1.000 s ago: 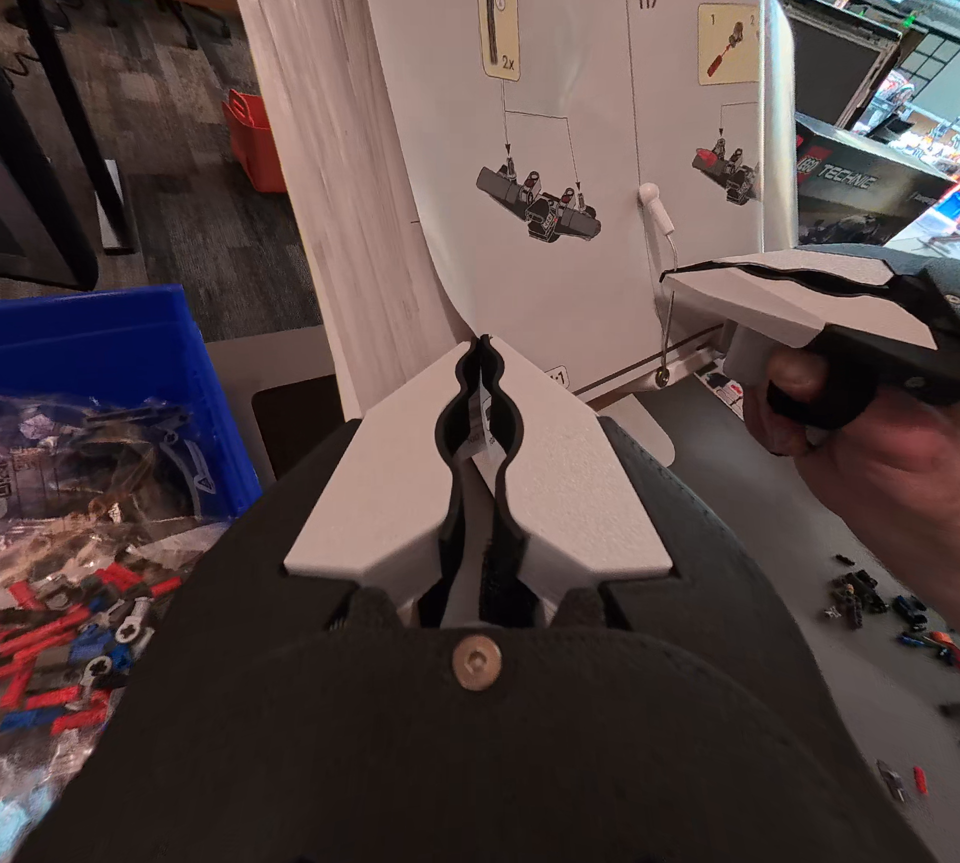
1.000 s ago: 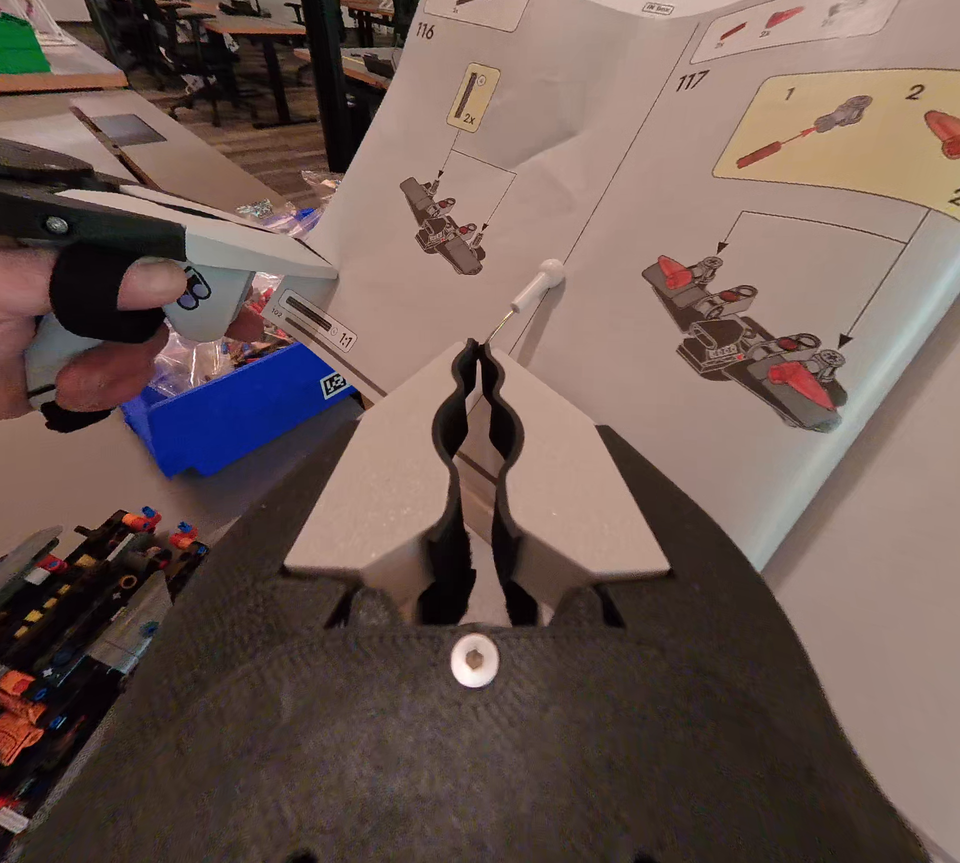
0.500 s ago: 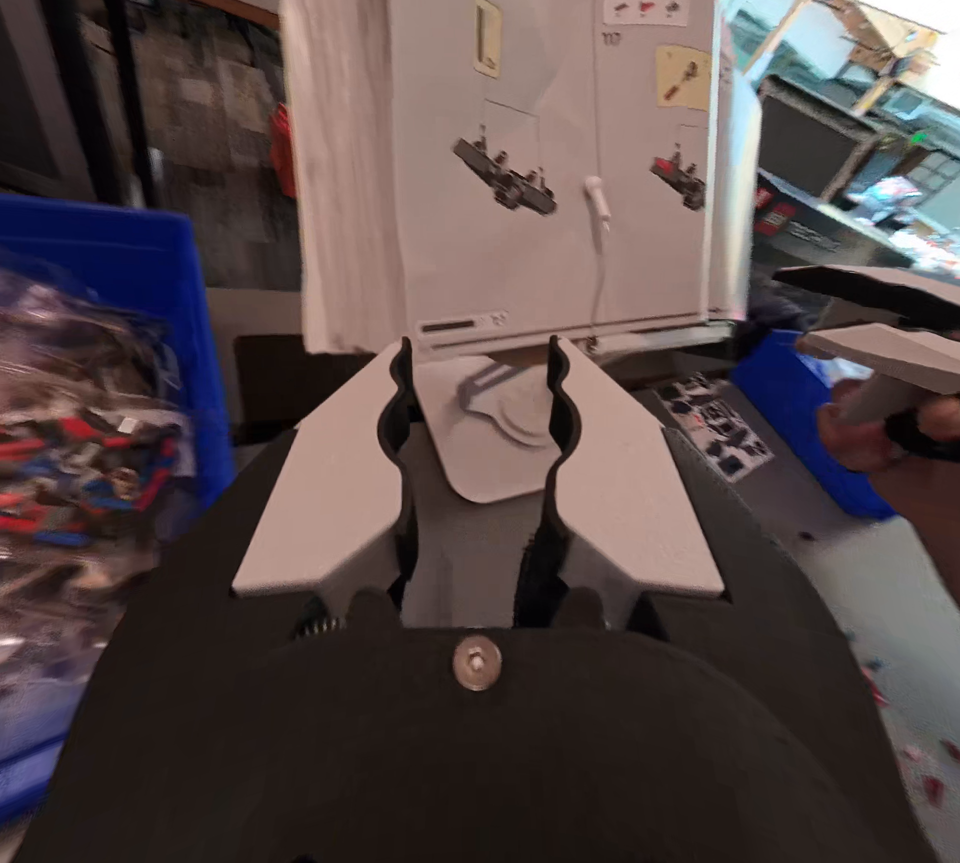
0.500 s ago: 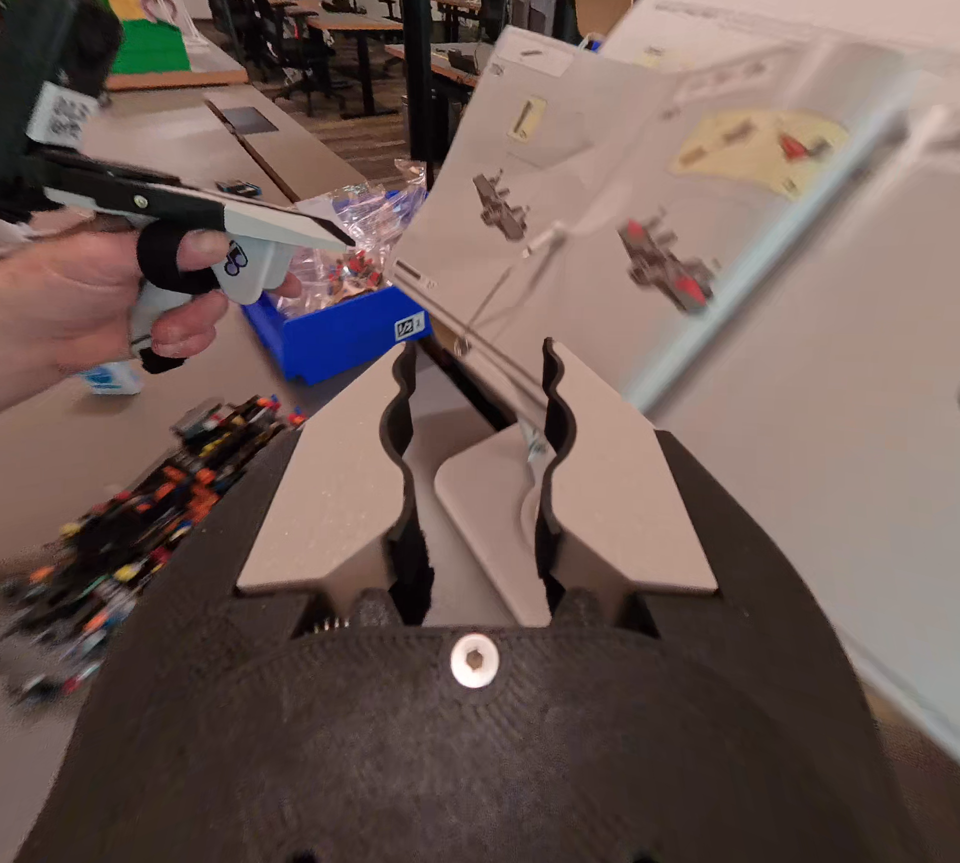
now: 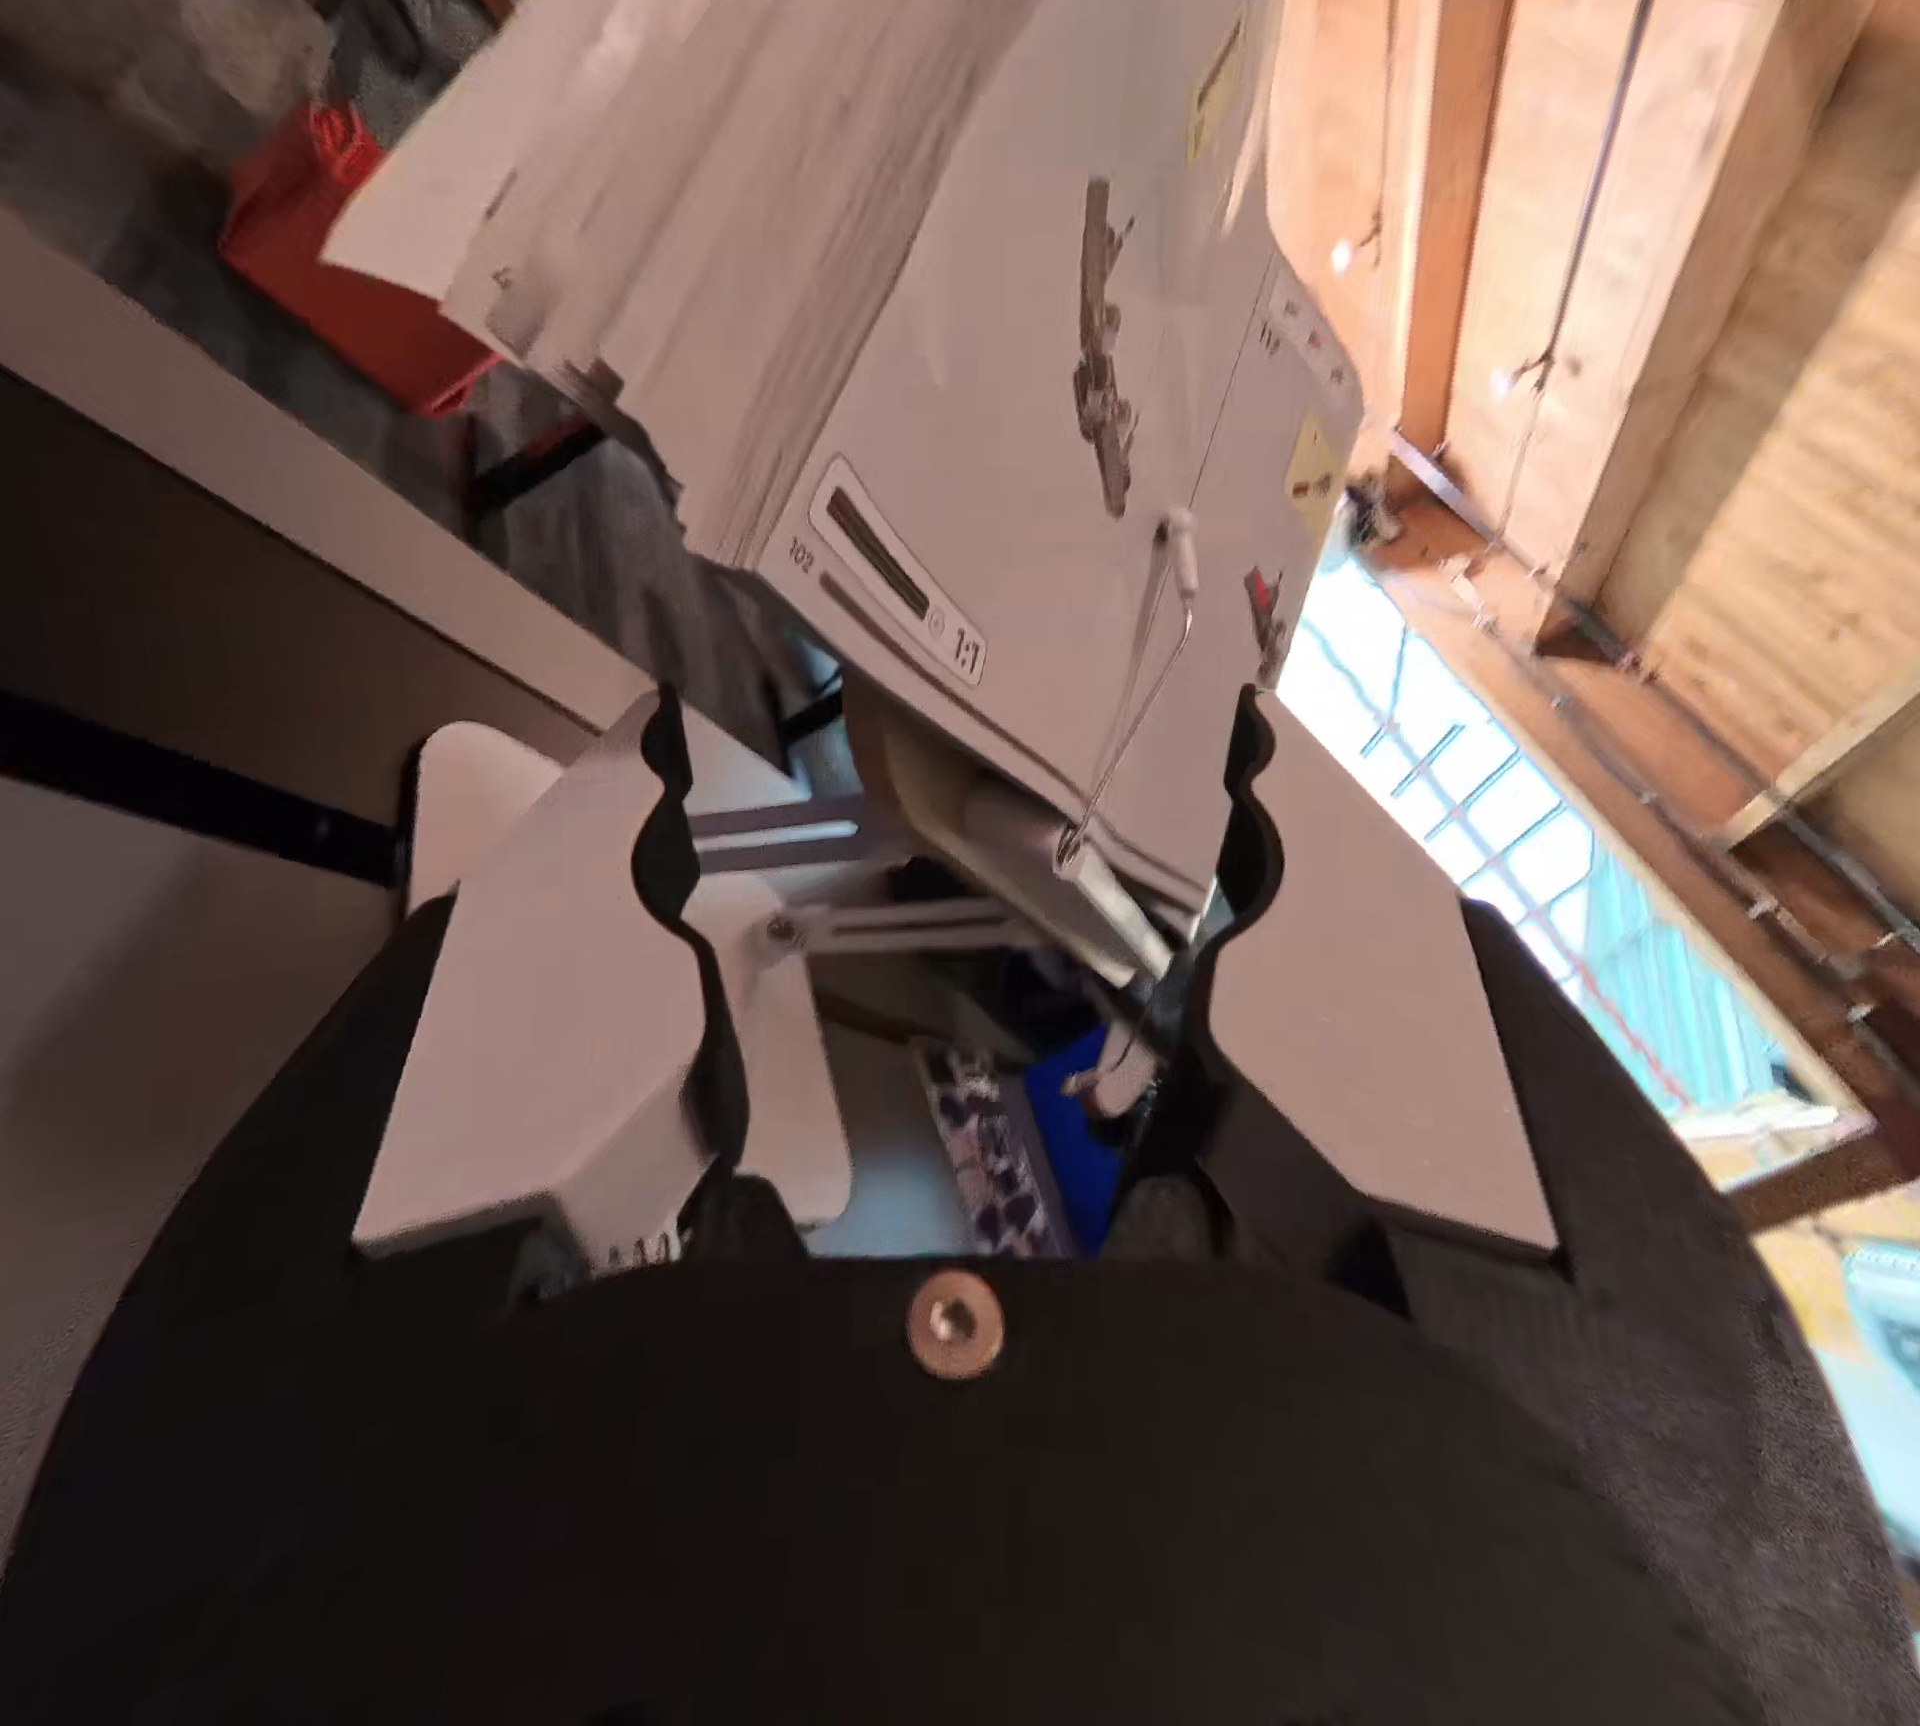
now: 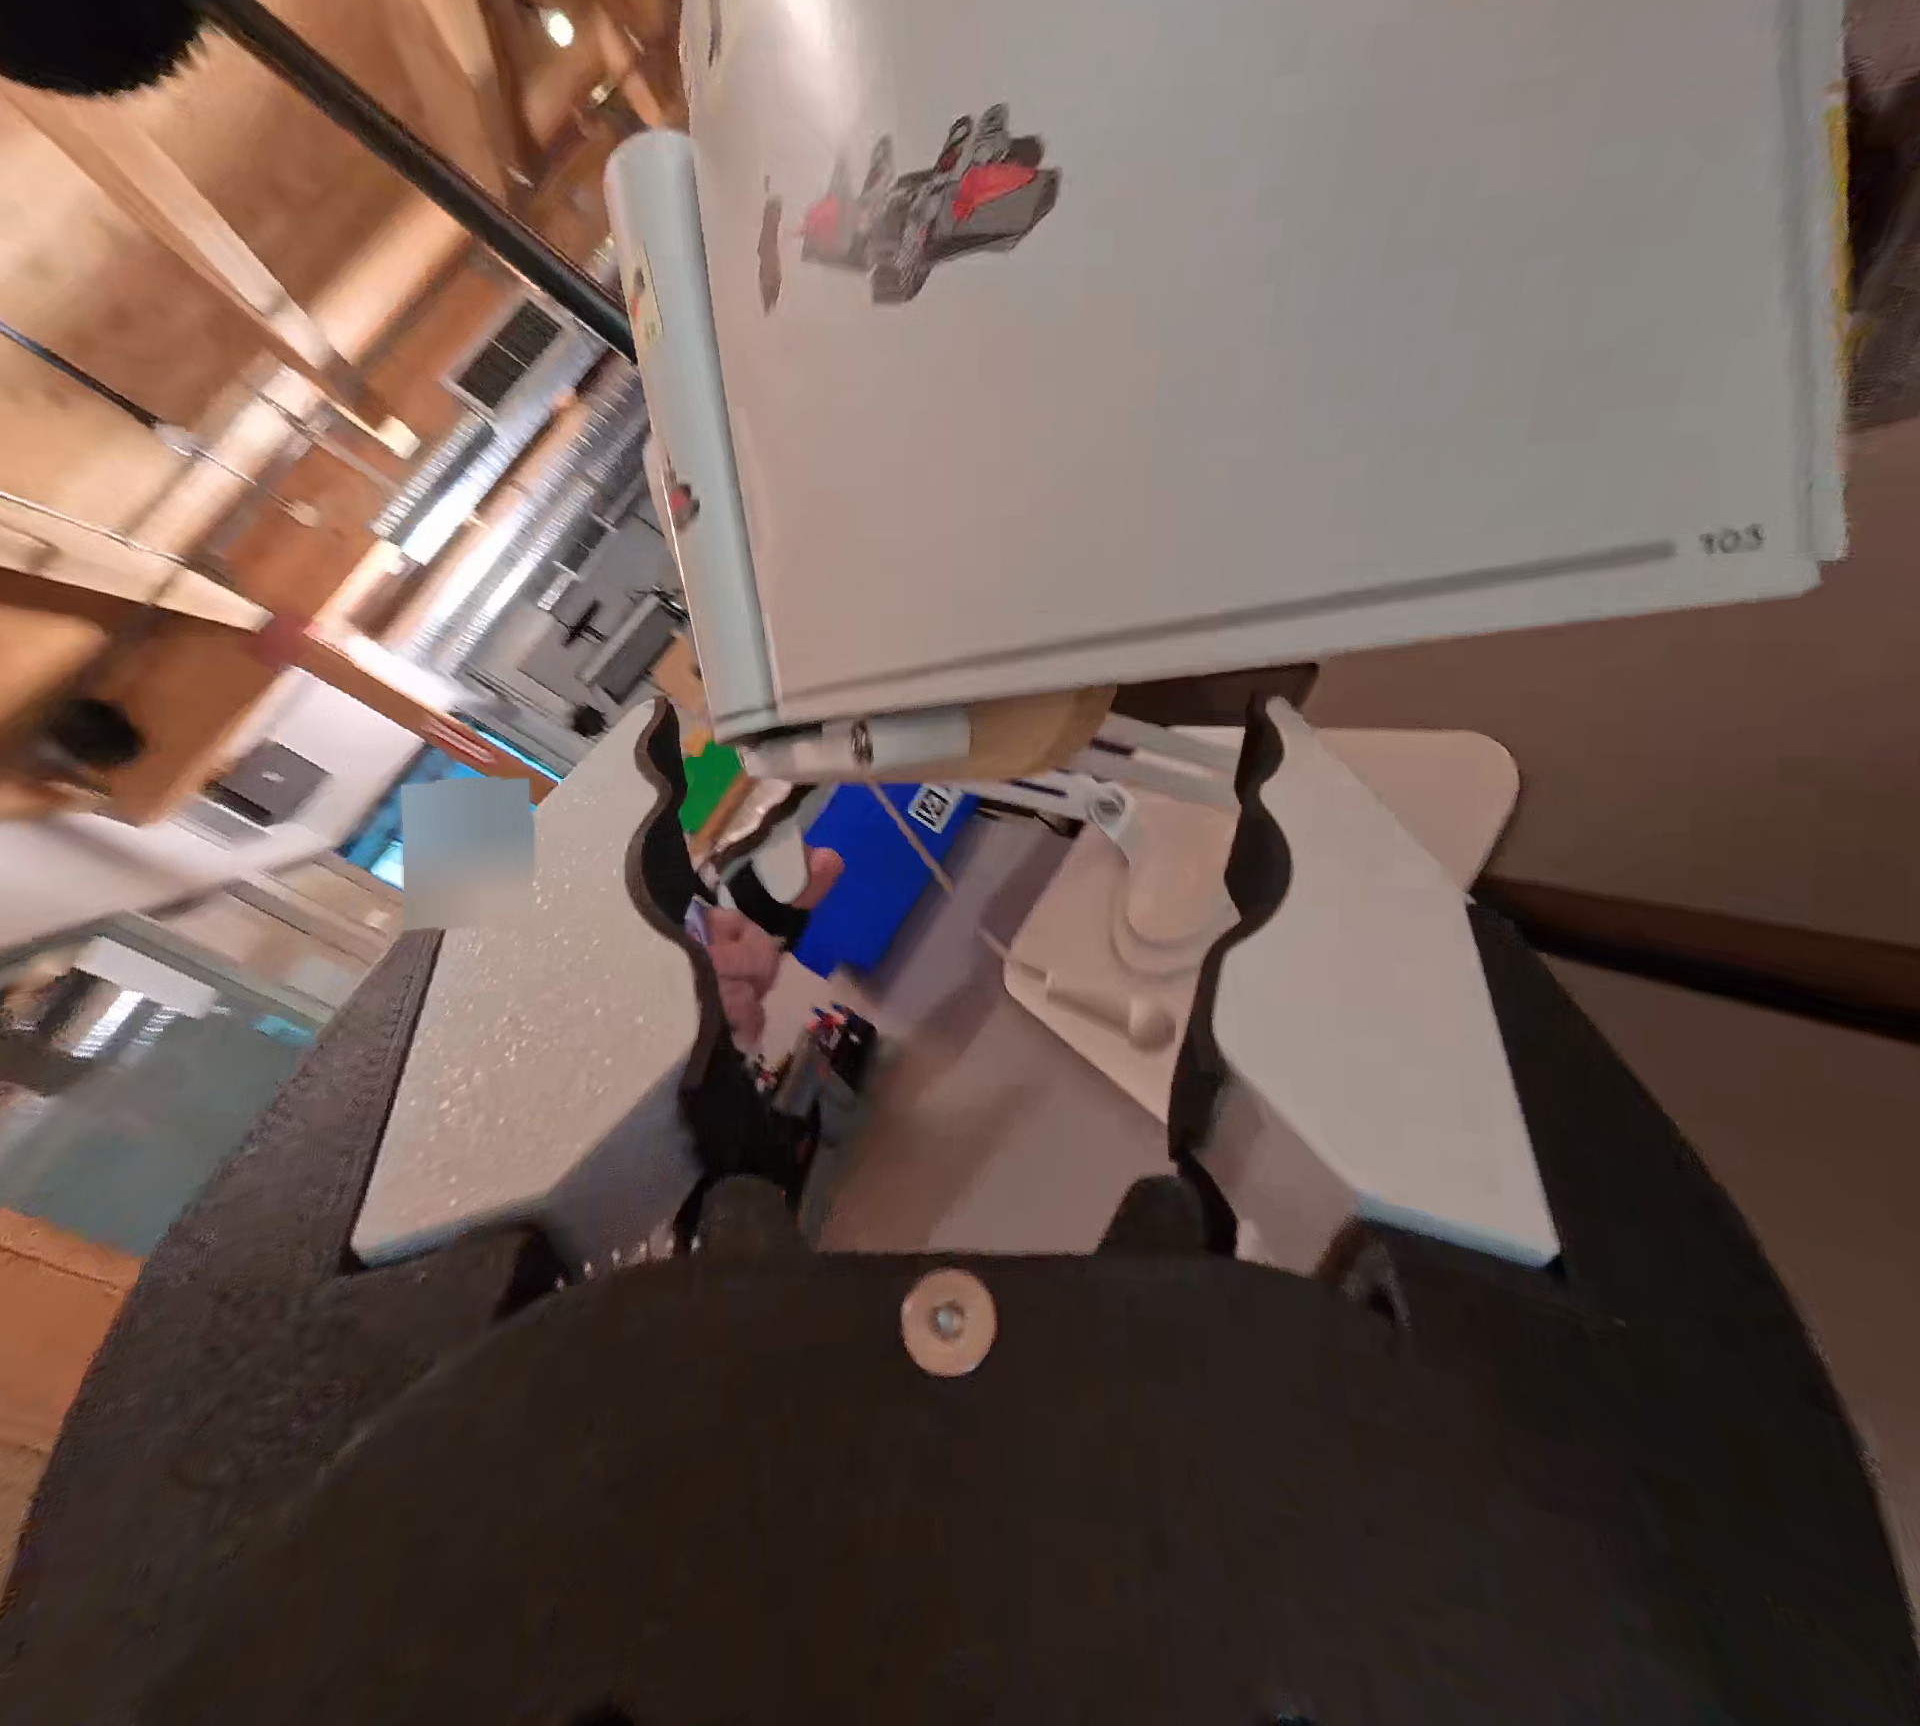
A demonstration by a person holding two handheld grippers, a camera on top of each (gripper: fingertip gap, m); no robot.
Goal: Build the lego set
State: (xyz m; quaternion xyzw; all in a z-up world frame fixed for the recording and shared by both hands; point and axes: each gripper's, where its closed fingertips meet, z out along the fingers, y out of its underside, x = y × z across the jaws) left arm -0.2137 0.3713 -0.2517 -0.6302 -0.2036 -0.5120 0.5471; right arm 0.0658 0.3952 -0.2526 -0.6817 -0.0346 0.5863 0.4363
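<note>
Both tongs stand wide open with nothing between their fingers. Left gripper (image 5: pixel 951 855) points upward at a tilt, its two white fingers well apart, and through the gap shows the lower edge of the lego instruction booklet (image 5: pixel 1039 388), which sits open on a white book stand (image 5: pixel 769 1032). A thin wire page holder (image 5: pixel 1153 637) with a white tip lies across the open page, hooked at the bottom edge. The thick block of turned pages fans out to the left and is blurred. Far left, low down, a red bin (image 5: pixel 343 263) sits on the floor, and pale table edges (image 5: pixel 208 419) run across the left side. Wooden ceiling beams (image 5: pixel 1621 242) fill the right.

Right gripper (image 6: pixel 956 855) is likewise spread, jaws well apart and holding nothing. Above it the booklet (image 6: pixel 1299 274) shows its right-hand page, with a drawing of a grey and red model. Its spine edge rests on the stand's ledge (image 6: pixel 904 741), and the stand's white base plate (image 6: pixel 1132 938) lies between the fingers, nearer the right one. Through the gap, farther off, a blue bin (image 6: pixel 862 887) stands on the table, a person's hand (image 6: pixel 753 944) shows beside it, and a loose heap of lego parts (image 6: pixel 831 1042), dark with bits of red, lies near it. This view is tilted and partly blurred, so finer detail of the parts cannot be told
</note>
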